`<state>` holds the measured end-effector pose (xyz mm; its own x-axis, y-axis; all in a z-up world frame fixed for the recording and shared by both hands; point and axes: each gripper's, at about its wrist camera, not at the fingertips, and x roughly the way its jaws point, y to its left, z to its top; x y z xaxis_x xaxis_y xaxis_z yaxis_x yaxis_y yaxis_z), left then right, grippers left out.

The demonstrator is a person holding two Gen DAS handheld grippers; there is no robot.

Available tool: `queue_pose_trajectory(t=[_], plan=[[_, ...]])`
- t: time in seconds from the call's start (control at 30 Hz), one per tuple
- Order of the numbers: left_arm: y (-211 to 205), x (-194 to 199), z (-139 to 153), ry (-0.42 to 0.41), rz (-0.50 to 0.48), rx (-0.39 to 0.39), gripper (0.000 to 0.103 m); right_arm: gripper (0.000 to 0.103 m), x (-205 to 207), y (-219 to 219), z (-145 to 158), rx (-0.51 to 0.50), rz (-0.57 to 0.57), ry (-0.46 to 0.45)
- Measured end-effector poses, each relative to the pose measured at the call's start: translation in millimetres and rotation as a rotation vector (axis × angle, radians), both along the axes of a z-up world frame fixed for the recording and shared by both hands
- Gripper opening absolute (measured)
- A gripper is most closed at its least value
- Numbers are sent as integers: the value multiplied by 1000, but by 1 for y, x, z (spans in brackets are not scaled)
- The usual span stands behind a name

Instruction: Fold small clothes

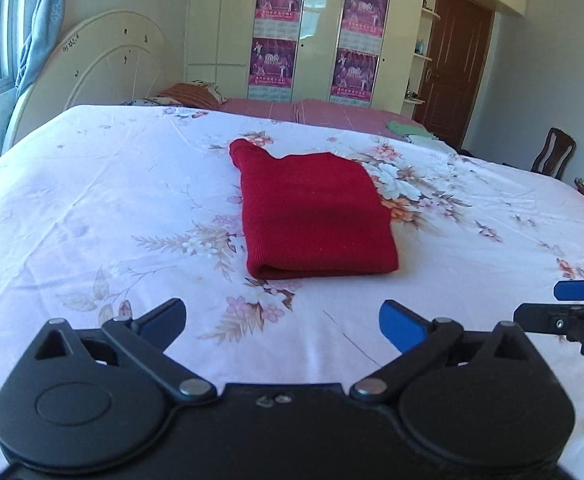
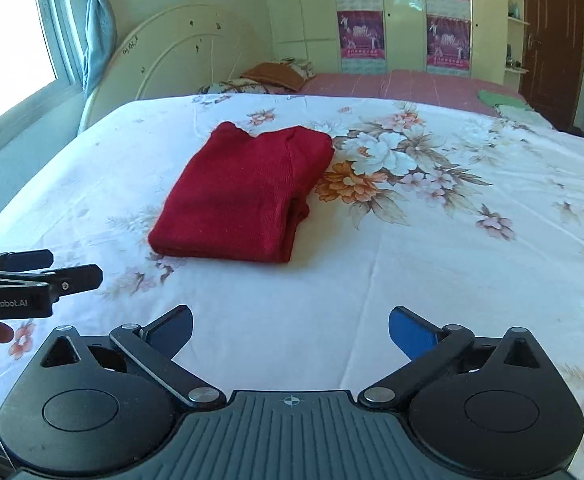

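Observation:
A dark red knit garment (image 1: 312, 212) lies folded into a compact rectangle on the floral bed sheet (image 1: 91, 208); it also shows in the right wrist view (image 2: 243, 196). My left gripper (image 1: 281, 320) is open and empty, held above the sheet a short way in front of the garment's near edge. My right gripper (image 2: 290, 328) is open and empty, also short of the garment. The right gripper shows at the right edge of the left wrist view (image 1: 548, 302). The left gripper shows at the left edge of the right wrist view (image 2: 75, 266).
A white round headboard (image 1: 103, 60) stands at the far left by a window with a blue curtain (image 1: 39, 28). A pink blanket (image 1: 332, 114), pillows and a green cloth (image 1: 408, 128) lie at the far side. Wardrobes, a brown door (image 1: 456, 64) and a wooden chair (image 1: 554, 154) stand beyond.

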<state>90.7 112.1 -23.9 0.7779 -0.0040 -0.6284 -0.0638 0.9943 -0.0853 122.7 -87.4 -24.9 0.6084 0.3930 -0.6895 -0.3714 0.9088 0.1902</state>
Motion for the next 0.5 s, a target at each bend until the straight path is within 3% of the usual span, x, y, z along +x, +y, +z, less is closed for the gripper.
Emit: queue_pose_trajectory(t=[0.13,0.27,0.5], plan=[[-14,-53,27,-49,-4,-8,103,103,-59,-9,30,19,-44,-47],[-29,-94,47,-87,-31,46,103,103,-109,-11,56,50,-94,-94],[-39,-136,67,-150,-48,48,103,103,-163,-3,85,56,-104,-189]])
